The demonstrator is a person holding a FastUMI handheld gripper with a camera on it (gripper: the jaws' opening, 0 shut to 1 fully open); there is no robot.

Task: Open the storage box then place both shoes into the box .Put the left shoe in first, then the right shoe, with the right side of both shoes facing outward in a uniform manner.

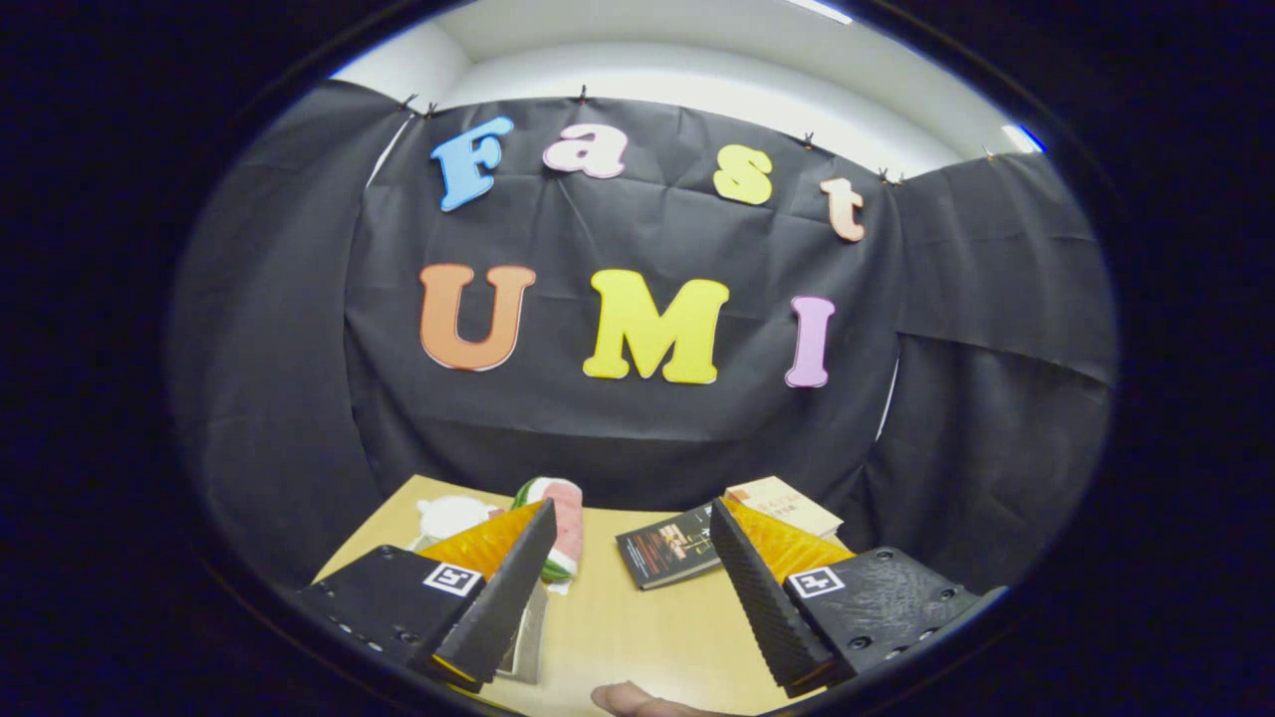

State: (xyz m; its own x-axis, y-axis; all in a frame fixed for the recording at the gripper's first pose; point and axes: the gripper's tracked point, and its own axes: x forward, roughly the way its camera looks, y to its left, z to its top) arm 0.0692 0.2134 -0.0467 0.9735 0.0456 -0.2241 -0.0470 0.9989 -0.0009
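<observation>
So the gripper (632,518) sits with its fingers spread wide apart, nothing between them but bare tabletop. The ridged fingertips (739,563) look like a sawtooth texture. I can't make out any storage box or shoes from here. On the light wooden table (637,627) there's a dark glossy booklet (665,546) just ahead, a tan book (787,503) beyond the right finger, and a soft pink-and-green plush thing (560,523) by the left finger with a white rounded object (450,516) beside it. A fingertip (637,702) pokes in at the near table edge.
</observation>
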